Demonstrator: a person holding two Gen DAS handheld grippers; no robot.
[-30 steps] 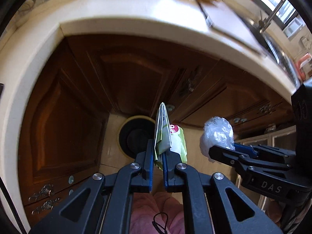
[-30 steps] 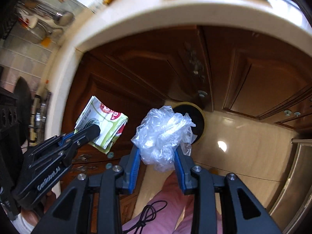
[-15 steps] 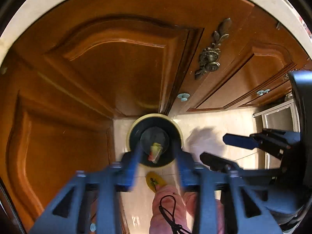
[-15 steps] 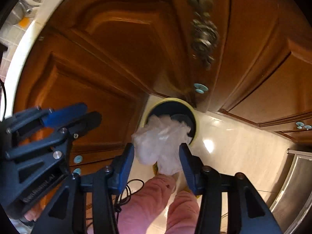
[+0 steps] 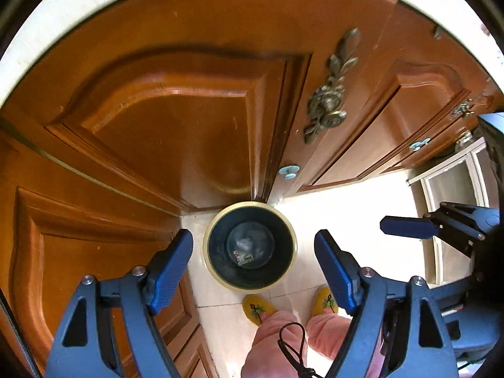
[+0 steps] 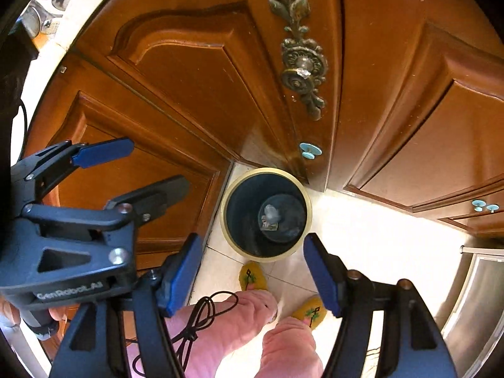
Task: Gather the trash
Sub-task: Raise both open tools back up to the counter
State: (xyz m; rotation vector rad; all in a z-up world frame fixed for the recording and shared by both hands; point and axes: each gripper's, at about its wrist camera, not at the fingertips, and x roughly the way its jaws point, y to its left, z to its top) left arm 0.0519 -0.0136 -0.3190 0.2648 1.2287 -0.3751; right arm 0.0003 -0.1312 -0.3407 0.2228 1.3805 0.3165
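A round dark trash bin with a cream rim (image 5: 249, 247) stands on the pale tiled floor below me, against the wooden cabinets; it also shows in the right wrist view (image 6: 266, 214). At its bottom lie a green-and-white wrapper (image 5: 244, 257) and a crumpled clear plastic wad (image 5: 243, 244), the wad also seen in the right wrist view (image 6: 270, 211). My left gripper (image 5: 253, 261) is open and empty above the bin. My right gripper (image 6: 252, 267) is open and empty above it too. Each gripper shows in the other's view: the right (image 5: 409, 225), the left (image 6: 132, 170).
Brown wooden cabinet doors (image 5: 176, 126) with an ornate brass handle (image 5: 327, 104) and light blue knobs (image 6: 310, 151) rise close behind the bin. The person's pink trouser legs and yellow slippers (image 5: 260, 308) stand just in front of it. A steel appliance (image 6: 472, 299) is at right.
Both grippers moved down over the bin and opened. The green wrapper left the left gripper and the plastic wad left the right one; both now lie in the bin.
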